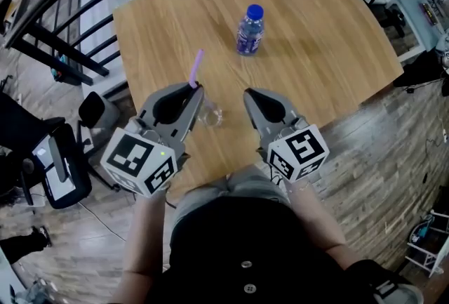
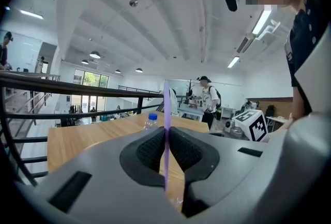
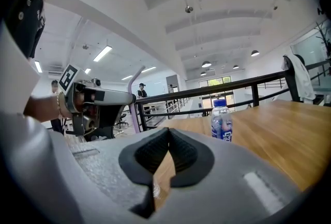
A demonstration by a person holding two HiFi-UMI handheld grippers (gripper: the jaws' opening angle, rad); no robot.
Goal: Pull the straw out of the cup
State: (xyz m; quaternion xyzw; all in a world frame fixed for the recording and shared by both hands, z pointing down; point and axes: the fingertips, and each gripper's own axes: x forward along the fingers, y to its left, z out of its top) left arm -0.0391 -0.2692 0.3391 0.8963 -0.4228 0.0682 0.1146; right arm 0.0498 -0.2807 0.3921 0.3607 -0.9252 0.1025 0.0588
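**Operator:** Two tongs over the wooden table [image 1: 316, 29]. How do they stand?

**Guide:** Your left gripper [image 1: 195, 90] is pinching the purple straw [image 1: 196, 68] between its pads. Your right gripper [image 1: 250, 94] has its jaws pressed together on nothing. Well beyond both stands a blue-capped water bottle [image 1: 250, 30], which you can ignore.

**Operator:** And the cup?

**Guide:** You have a small clear cup [image 1: 210, 115] low on the table, between your two grippers. I'd judge it light and tippy, so it could drag along if the straw catches its rim.

**Operator:** Where is the straw?

**Guide:** It stands nearly upright in your left jaws. Its top pokes above them and its lower part runs down toward the cup. You cannot tell from these views whether the tip is clear of the rim.

**Operator:** How will it handle?

**Guide:** It is a thin, plain, smooth tube, probably featherlight and slick, and soft enough to crush flat. Hold it mid-length, as you do now, with gentle pressure, and draw it straight up.
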